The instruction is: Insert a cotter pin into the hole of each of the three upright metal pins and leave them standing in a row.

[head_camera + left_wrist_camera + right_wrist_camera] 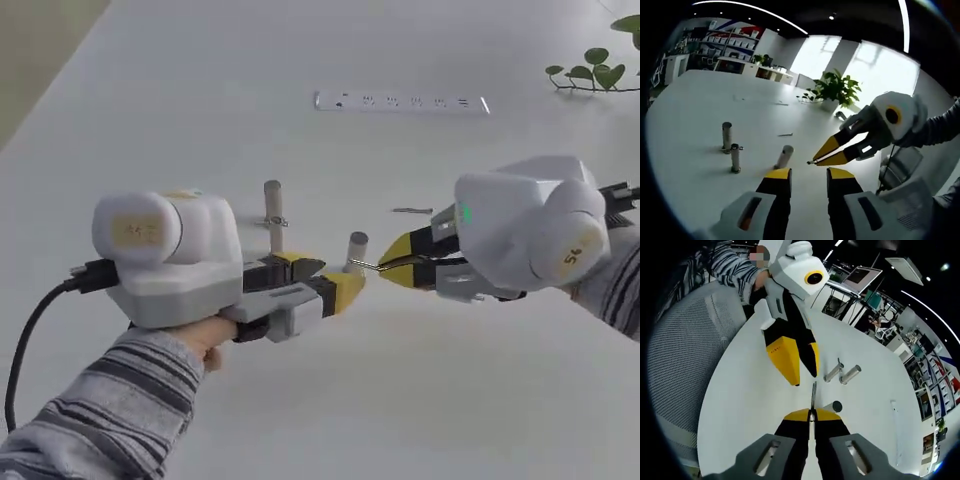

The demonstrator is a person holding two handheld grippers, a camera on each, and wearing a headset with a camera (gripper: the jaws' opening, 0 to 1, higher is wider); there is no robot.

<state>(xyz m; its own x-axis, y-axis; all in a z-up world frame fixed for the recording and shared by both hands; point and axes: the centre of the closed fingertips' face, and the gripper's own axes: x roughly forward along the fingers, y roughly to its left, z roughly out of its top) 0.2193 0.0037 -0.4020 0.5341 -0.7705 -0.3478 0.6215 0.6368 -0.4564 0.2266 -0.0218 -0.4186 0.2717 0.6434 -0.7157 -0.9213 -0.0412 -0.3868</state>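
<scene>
1. Three metal pins [785,156] logged upright mid-counter [685,125], close together; fitted cotter pin [738,147] through one.
2. Right tongs [813,414] clamped on held cotter pin [813,392], its tip near the top of the closest metal pin.
3. Left tongs [809,173] apart, gripping nothing, facing right tongs.
4. Loose cotter pin [412,210] flat on counter, toward power strip [400,102] near far edge.
</scene>
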